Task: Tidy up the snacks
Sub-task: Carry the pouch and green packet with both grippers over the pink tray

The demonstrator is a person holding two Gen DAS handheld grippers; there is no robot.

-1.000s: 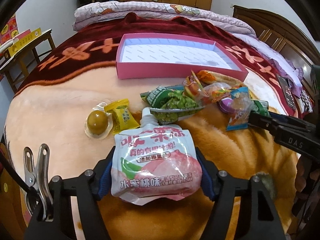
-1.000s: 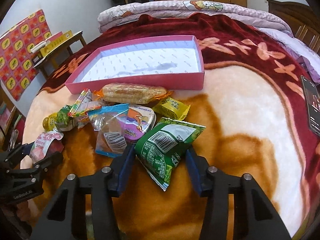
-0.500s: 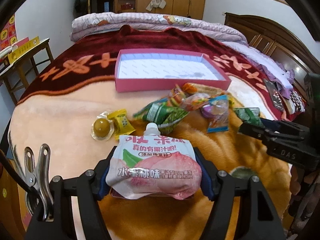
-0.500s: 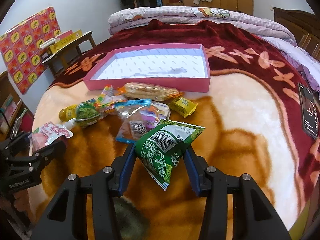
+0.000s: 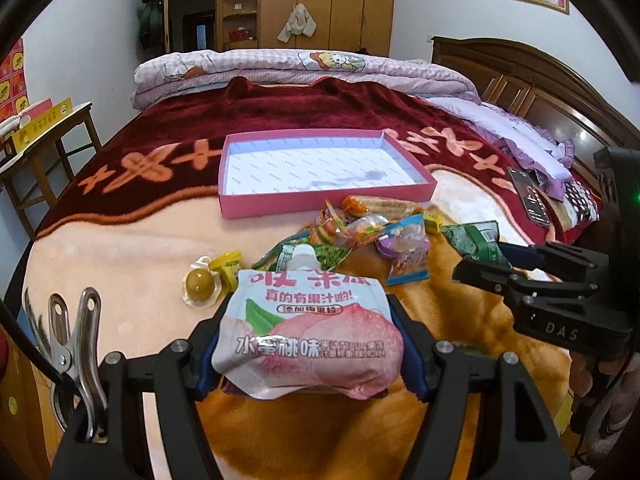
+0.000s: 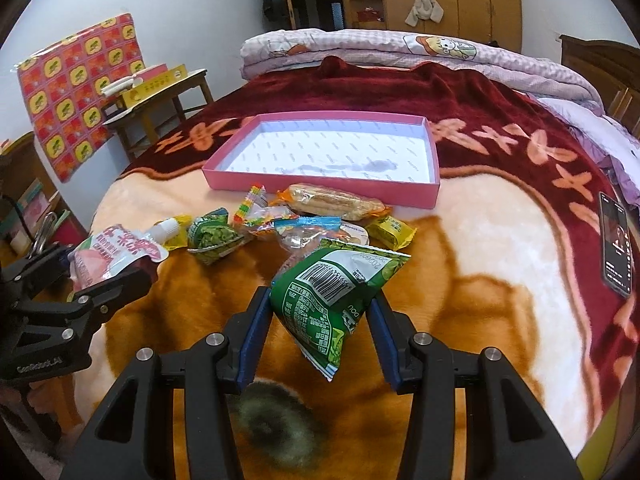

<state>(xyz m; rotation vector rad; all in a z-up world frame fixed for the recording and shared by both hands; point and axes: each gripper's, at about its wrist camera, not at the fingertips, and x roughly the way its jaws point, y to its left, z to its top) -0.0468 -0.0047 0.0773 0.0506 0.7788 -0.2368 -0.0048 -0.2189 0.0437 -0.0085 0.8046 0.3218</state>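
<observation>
Both grippers loaded, lifted off the bed; left gripper (image 5: 310,354) clamps a pink-white peach jelly spout pouch (image 5: 308,332), right gripper (image 6: 318,332) pinches a green crinkly snack bag (image 6: 328,296). Next, by my read: carry both far to the empty shallow pink cardboard tray (image 6: 320,190) and release inside. Remaining snack pile (image 6: 304,220) lies just near of the tray on an orange-maroon plush blanket (image 6: 480,248); bedroom, wooden wardrobe (image 5: 320,0) far

Both grippers tilt downward side by side. The left gripper (image 5: 310,354) has its fingers (image 5: 412,356) clamped on a pouch; the right gripper (image 6: 318,334) pinches a green packet.
</observation>
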